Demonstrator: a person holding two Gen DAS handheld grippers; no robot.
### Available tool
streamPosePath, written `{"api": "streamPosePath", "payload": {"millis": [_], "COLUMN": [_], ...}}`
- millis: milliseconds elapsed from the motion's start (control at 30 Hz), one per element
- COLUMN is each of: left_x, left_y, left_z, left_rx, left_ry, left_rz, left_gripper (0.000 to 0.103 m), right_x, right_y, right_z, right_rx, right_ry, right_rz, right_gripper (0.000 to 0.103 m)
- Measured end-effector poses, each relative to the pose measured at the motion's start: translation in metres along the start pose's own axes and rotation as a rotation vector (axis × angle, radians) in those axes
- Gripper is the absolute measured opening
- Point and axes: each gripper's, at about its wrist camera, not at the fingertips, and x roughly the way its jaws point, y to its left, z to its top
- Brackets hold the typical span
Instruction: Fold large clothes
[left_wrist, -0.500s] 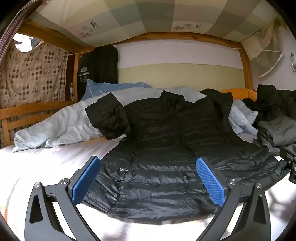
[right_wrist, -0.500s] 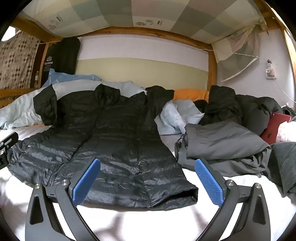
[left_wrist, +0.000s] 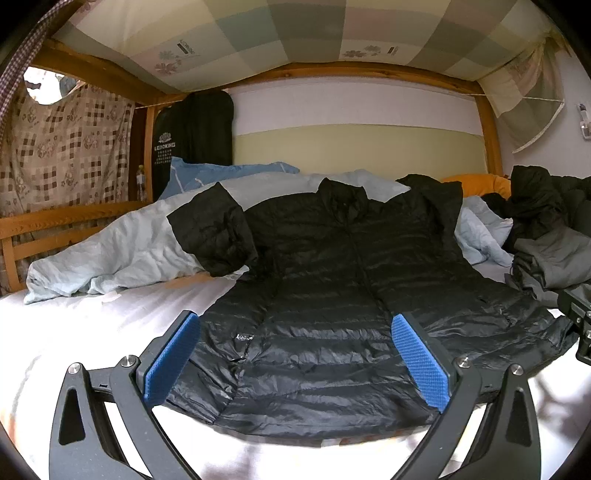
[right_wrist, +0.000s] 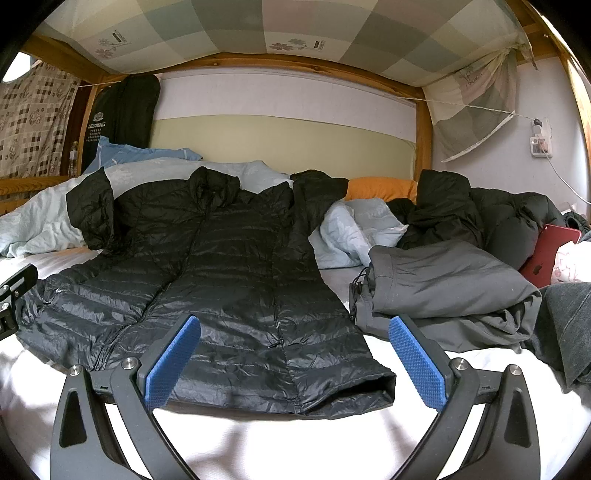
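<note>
Left gripper (left_wrist: 295, 354) held low over the near edge of the white sheet (left_wrist: 85, 332), pointing toward 12 o'clock along the bed; blue pads (left_wrist: 171, 360) wide apart, nothing between them touching. Right gripper (right_wrist: 295, 354) in a matching pose, level, fingers spread wide and empty, aimed at 12 o'clock; its body shows at the 3 o'clock edge of the left wrist view. Black puffer jacket (left_wrist: 332, 295) lies front-up and zipped on the sheet, hem nearest the grippers at 6 o'clock, collar at 12 o'clock, long axis running 6 to 12. One sleeve is bent up over the pale blue duvet (left_wrist: 122, 251) at 10 o'clock; the other sleeve runs up toward 1 o'clock. Right gripper faces the jacket's hem corner (right_wrist: 369, 387). Grey garment (right_wrist: 450, 280) sits heaped at 3 o'clock, just beside the jacket; dark clothes pile (right_wrist: 480, 210) and orange pillow (right_wrist: 380, 188) behind it.
</note>
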Motion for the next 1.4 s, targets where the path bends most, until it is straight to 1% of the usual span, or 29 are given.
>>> {"api": "streamPosePath", "payload": {"millis": [67,100,200,933,1000,1133,1267,1400], "left_x": [-0.0011,0.0014,0.0027,0.0064,0.0065,0.0067,0.0077,0.0086], "left_y": [-0.0027,0.0034,0.0048,0.0014,0.0020,0.0016,0.0016,0.0009], "left_z": [-0.0009,-0.0006,-0.0022,-0.0049,-0.0052,-0.0059,-0.0066,-0.0057], "left_rx": [0.001,0.000,-0.002,-0.001,-0.011,0.003,-0.006,0.029], "left_ry": [-0.002,0.004,0.002,0.003,0.014,0.003,0.024,0.006], "left_rz": [0.001,-0.001,-0.002,-0.005,-0.008,-0.005,-0.009,-0.001], "left_gripper": [0.103,0.103,0.103,0.103,0.103,0.103,0.103,0.103], "right_x": [0.0013,0.0002,0.0017,0.0014,0.0011,0.0011,0.0007,0.0016], "right_y": [-0.0002,0.0001,-0.0004,0.0000,0.0002,0.0005,0.0009,0.0010], "right_z": [0.0000,-0.0001,-0.0006,-0.0014,-0.0016,-0.0016,-0.0023,-0.0020], "right_rx": [0.000,0.000,-0.001,-0.003,-0.002,-0.004,-0.005,-0.004], "right_ry": [0.000,0.001,0.003,0.002,0.000,0.001,0.001,0.001], "right_rz": [0.001,0.001,0.001,0.000,0.000,0.000,0.000,0.000], "right_gripper": [0.103,0.103,0.103,0.103,0.103,0.103,0.103,0.103]}}
